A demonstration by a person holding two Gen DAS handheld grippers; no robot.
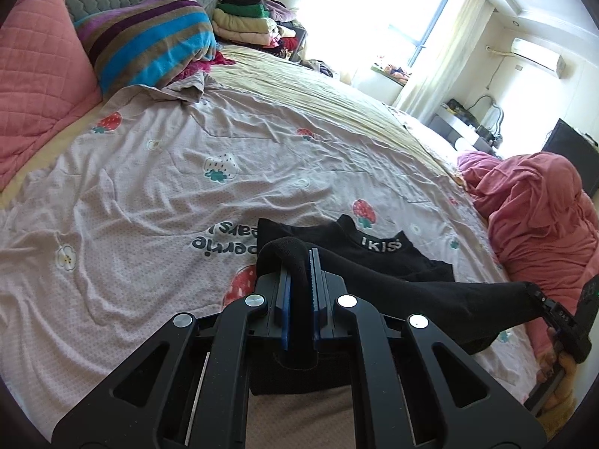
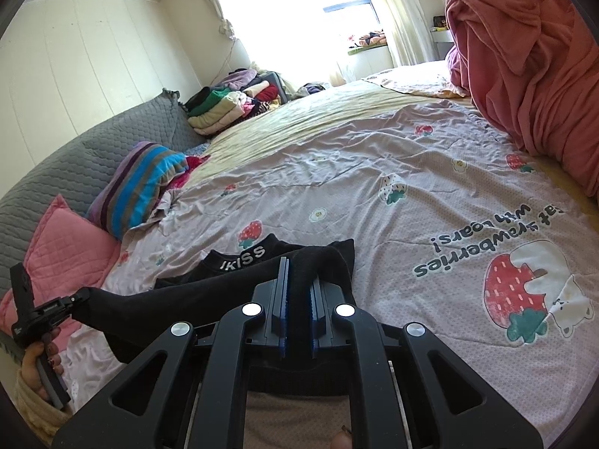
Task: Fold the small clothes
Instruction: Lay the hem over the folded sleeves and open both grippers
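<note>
A small black garment point(image 1: 378, 258) with a white "IKISS" waistband lies on the strawberry bedspread point(image 1: 157, 187). My left gripper point(image 1: 299, 262) is shut on one end of its near edge, lifted above the bed. My right gripper point(image 2: 297, 273) is shut on the other end of that edge point(image 2: 209, 295). The black cloth stretches taut between the two grippers. The right gripper shows at the right edge of the left wrist view point(image 1: 543, 301), the left gripper at the left edge of the right wrist view point(image 2: 75, 299). The waistband part point(image 2: 243, 258) rests flat on the bed.
A pink blanket heap point(image 1: 535, 217) lies on the bed to the right of the garment. A pink pillow point(image 1: 33, 86) and a striped pillow point(image 1: 149, 41) sit at the headboard. Folded clothes point(image 1: 247, 18) are stacked at the far corner.
</note>
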